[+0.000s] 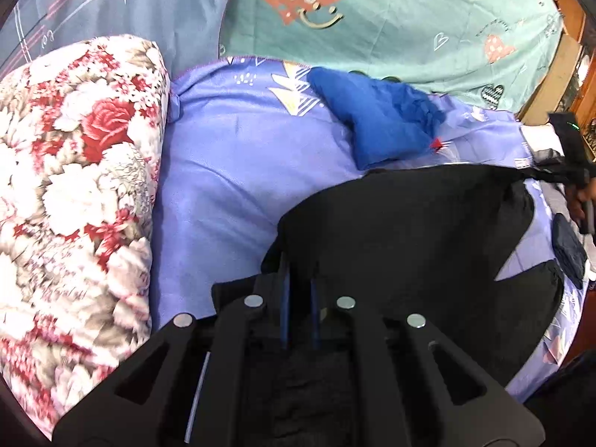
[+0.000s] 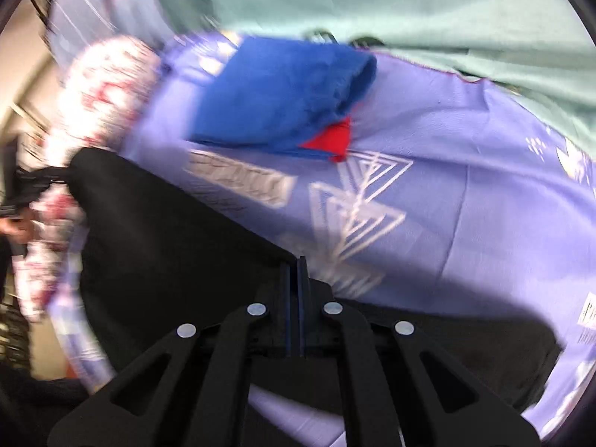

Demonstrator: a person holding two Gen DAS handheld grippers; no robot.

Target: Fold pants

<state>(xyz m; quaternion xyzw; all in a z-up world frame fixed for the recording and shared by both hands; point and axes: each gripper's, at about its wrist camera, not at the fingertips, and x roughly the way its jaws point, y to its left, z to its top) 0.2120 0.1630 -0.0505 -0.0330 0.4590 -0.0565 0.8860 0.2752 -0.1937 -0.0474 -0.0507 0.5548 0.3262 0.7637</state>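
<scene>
Left wrist view. Black pants (image 1: 409, 231): spread over the lilac bedsheet (image 1: 231, 171) on the bed, one edge lifted and pulled taut. Left gripper (image 1: 300, 283): fingers clenched on the near edge of the pants, cloth bunched between them. Right gripper (image 1: 570, 164): at the far right rim, its fingers pinching the opposite corner, a hand behind it. Also present: folded blue garment (image 1: 380, 119) just beyond the pants; floral quilt roll (image 1: 74, 186) at left; green heart-print sheet (image 1: 409, 18) behind.

Right wrist view, blurred. Right gripper (image 2: 297, 275): fingers closed on the pants (image 2: 178, 246) edge, cloth seen between the pads. Left gripper (image 2: 26, 190): at the left rim, gripping the other corner. Blue garment (image 2: 283, 93), with a red patch, lies near, apart from the pants.

Handling note: the step appears to be carrying the held edge over. Both hands should probably keep level, with even tension, so that the edges meet squarely, clear of the blue garment.
</scene>
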